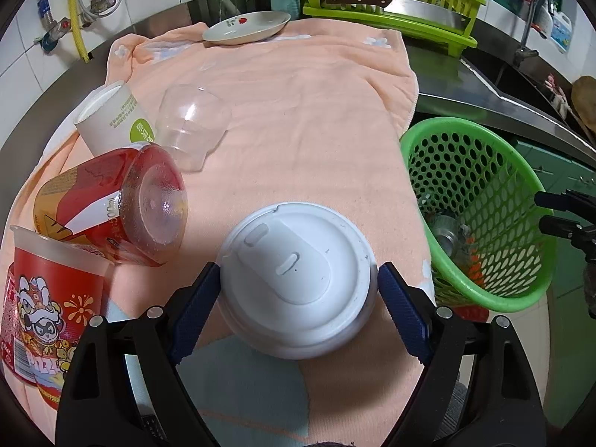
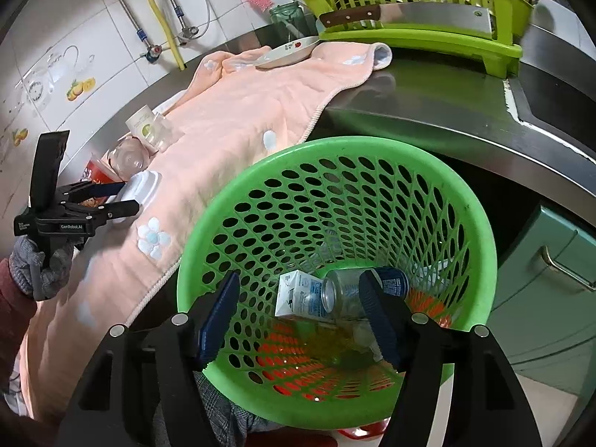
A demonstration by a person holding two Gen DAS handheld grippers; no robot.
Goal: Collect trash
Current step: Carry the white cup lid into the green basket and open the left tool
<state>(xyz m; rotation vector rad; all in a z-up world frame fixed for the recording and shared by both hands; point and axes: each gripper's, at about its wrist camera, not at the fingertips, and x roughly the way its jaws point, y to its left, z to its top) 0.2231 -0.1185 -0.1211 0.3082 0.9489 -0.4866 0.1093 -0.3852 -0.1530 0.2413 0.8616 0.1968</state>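
A white cup with a white lid [image 1: 294, 260] stands on the peach towel [image 1: 298, 111]. My left gripper [image 1: 298, 268] is open around it, one pad at the lid's left edge and a thin gap on the right. The same grippers [image 2: 132, 197] and cup [image 2: 143, 186] show at the left of the right wrist view. To the left lie a red clear cup [image 1: 111, 201], a red printed cup [image 1: 48, 290], a paper cup [image 1: 111, 119] and a clear plastic cup [image 1: 193, 123]. My right gripper [image 2: 300, 279] hangs open and empty over the green basket [image 2: 335, 145], which holds a white carton [image 2: 298, 294], a clear bottle [image 2: 342, 294] and a blue can [image 2: 391, 279].
A plate [image 1: 247, 28] sits at the towel's far edge. A green dish rack [image 1: 391, 11] with a cleaver [image 1: 409, 7] stands behind it on the steel counter [image 2: 428, 104]. The basket [image 1: 484, 298] hangs off the counter's front edge, beside green cabinets [image 2: 551, 260]. A gloved hand [image 2: 41, 264] holds the left gripper.
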